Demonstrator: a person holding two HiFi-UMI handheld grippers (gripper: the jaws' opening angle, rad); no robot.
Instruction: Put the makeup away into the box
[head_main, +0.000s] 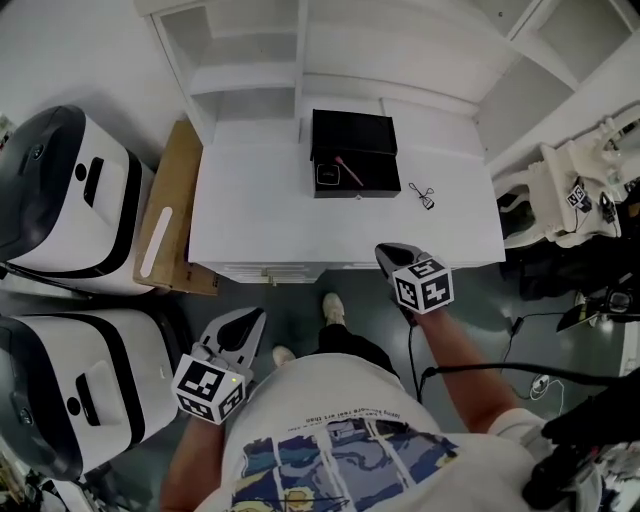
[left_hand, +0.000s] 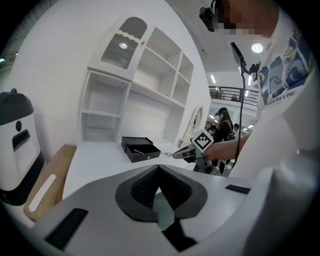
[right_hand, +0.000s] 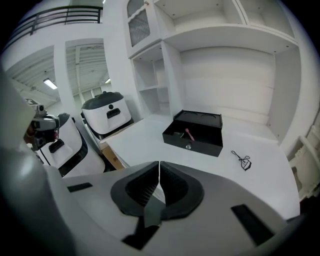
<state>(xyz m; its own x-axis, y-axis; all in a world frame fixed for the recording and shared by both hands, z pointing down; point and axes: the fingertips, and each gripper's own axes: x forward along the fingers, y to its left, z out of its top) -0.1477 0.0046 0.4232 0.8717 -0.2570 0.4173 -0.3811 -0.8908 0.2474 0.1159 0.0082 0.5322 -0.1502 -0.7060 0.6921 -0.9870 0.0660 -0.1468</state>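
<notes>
My left gripper (head_main: 250, 322) hangs off the near-left corner of the white table (head_main: 250, 215), over the dark floor (head_main: 300, 300). Its jaws are together with nothing between them. My right gripper (head_main: 387, 253) has its tip at the table's near edge, right of the middle, and its jaws are pressed together on nothing as well.

The black box (head_main: 354, 152) stands open at the far middle of the table, its lid up against the foot of the shelf unit (head_main: 300, 60). A pink stick (head_main: 349, 171) lies slantwise inside it. The eyelash curler (head_main: 422, 195) lies on the tabletop just right of the box, apart from it (thin wire, easy to lose against the white).

From the near edge to the box the tabletop is bare, so there is open room ahead of both grippers. The left side is crowded, with a brown board (head_main: 172, 205) leaning at the table's left edge and two white machines (head_main: 70, 200) beyond it.

Something small sits in the box's left part, and I cannot make out what it is. My own chest cuts off the near part of the head view.
</notes>
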